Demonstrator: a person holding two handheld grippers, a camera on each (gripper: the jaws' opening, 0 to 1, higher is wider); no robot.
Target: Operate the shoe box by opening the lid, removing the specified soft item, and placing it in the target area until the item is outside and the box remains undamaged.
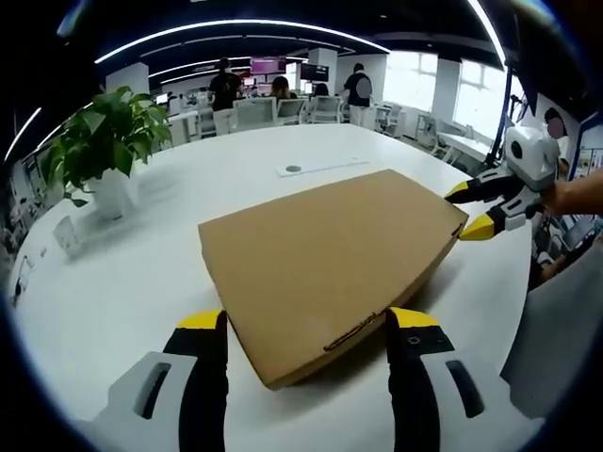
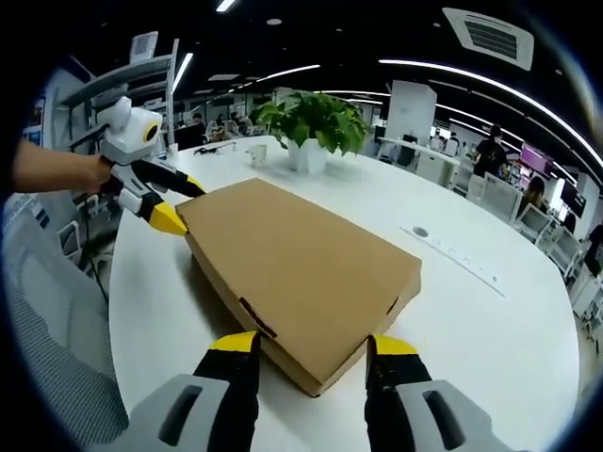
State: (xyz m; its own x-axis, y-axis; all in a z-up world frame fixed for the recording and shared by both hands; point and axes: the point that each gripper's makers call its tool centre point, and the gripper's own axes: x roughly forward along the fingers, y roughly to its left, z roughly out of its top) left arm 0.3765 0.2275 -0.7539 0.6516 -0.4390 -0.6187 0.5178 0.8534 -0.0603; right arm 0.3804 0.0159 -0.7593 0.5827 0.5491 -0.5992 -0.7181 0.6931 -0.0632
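Both grippers are at the shoe box now, one at each end of it. In the left gripper view the left gripper has its yellow-tipped jaws spread wide, straddling the near corner of the box at 6 o'clock, with nothing clamped. Over at 3 o'clock the right gripper reaches in from the far side, a person's hand behind it, jaws parted around the far corner of the lid.

From the right gripper view, it mirrors: the right gripper is agape at 6 o'clock over the near corner of the box, and the left gripper comes in at 10 o'clock, its yellow tips just at the far corner. Whether those tips actually touch the cardboard is hard to make out.

The box lies flat on the white table, lid down and shut, so whatever is inside is hidden. A potted plant stands at 10 o'clock in the left gripper view, well apart from the box. People stand at desks far behind.
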